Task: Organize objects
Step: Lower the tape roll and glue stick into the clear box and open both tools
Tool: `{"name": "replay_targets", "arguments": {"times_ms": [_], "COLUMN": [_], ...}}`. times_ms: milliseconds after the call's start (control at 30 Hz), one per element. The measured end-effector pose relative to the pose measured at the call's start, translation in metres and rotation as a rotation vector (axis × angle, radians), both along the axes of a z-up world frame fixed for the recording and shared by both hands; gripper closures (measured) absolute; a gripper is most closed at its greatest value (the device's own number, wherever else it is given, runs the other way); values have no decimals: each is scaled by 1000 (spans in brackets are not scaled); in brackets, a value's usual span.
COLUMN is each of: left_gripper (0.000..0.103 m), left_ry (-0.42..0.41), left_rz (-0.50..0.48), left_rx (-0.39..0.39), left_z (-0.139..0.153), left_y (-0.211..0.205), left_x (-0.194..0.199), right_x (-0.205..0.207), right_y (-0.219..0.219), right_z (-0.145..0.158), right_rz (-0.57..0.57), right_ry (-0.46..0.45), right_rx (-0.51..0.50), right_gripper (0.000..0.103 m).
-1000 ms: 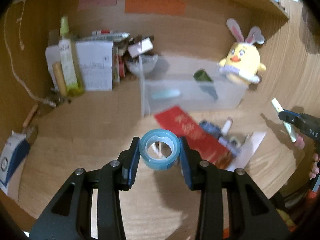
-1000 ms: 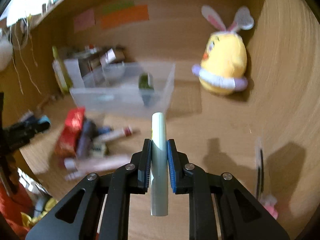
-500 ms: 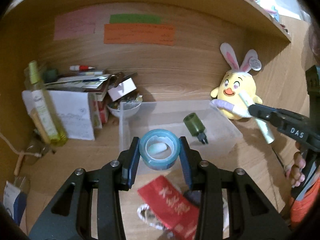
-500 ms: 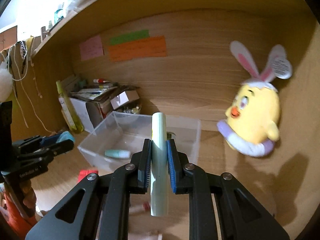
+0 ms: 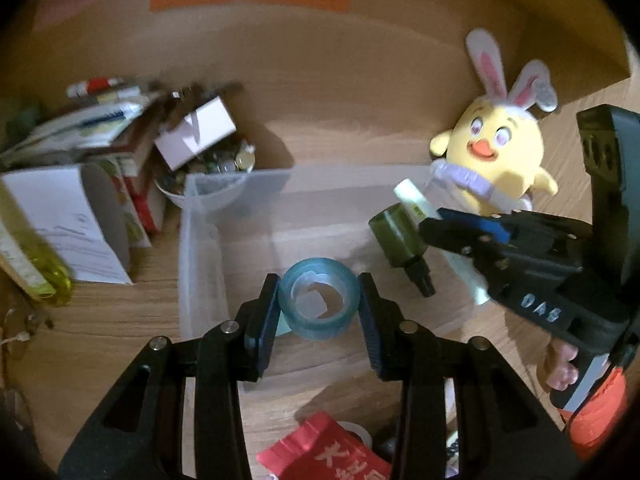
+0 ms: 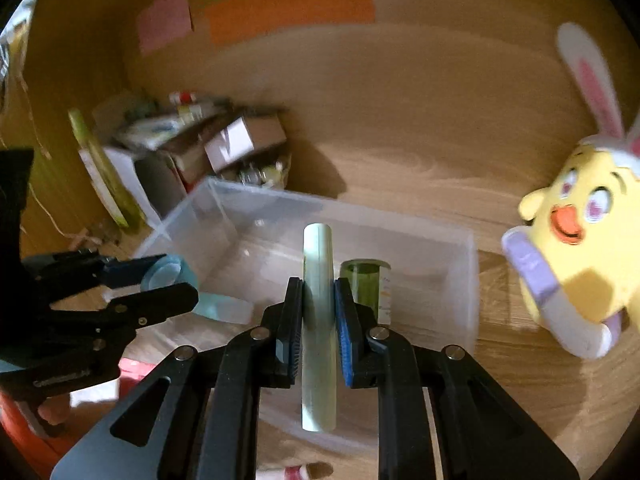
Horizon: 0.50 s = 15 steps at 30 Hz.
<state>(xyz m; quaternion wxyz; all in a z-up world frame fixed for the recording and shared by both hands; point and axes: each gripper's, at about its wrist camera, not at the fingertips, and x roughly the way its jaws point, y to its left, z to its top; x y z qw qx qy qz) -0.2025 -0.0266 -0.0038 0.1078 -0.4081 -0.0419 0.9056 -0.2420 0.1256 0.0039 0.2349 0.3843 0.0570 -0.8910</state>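
My left gripper (image 5: 319, 310) is shut on a roll of blue tape (image 5: 318, 304) and holds it over the clear plastic bin (image 5: 200, 240). My right gripper (image 6: 319, 322) is shut on a pale green tube (image 6: 318, 320) and holds it over the same bin (image 6: 460, 280). A dark green bottle (image 5: 402, 246) lies inside the bin, also in the right wrist view (image 6: 366, 286). A small pale blue item (image 6: 224, 307) lies on the bin floor. The right gripper shows in the left wrist view (image 5: 440, 226), the left one in the right wrist view (image 6: 176, 280).
A yellow plush chick with bunny ears (image 5: 494, 160) stands right of the bin. Boxes, papers, a bowl of small items (image 5: 208, 172) and a yellow-green bottle (image 5: 36, 264) crowd the left. A red packet (image 5: 328, 452) lies in front of the bin.
Both grippers have moved forward and closer to the bin, so each held object now hangs over its inside. The two grippers are nearer each other.
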Motion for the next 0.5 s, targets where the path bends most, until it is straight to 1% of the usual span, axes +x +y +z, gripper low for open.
{"name": "replay_targets", "arguments": {"times_ms": [33, 133, 233, 300, 400, 500], "left_gripper": [65, 65, 65, 65, 65, 63], "left_ry": [-10, -29, -24, -21, -19, -10], "left_rz": [1, 6, 7, 1, -4, -4], "left_rx": [-7, -29, -58, -72, -85, -103], "left_z": [-3, -12, -15, -16, -15, -12], "left_y": [0, 1, 2, 4, 5, 5], "left_x": [-3, -10, -12, -11, -11, -8], "right_x": [-4, -11, -14, -15, -15, -11], "right_y": [-5, -11, -16, -20, -25, -28], "right_z": [-7, -19, -26, -30, -34, -33], "right_rz": [5, 20, 37, 43, 60, 56], "right_ry": [-10, -37, -53, -53, -79, -75], "right_rx": [22, 43, 69, 90, 107, 129], "right_gripper": [89, 89, 89, 89, 89, 89]}}
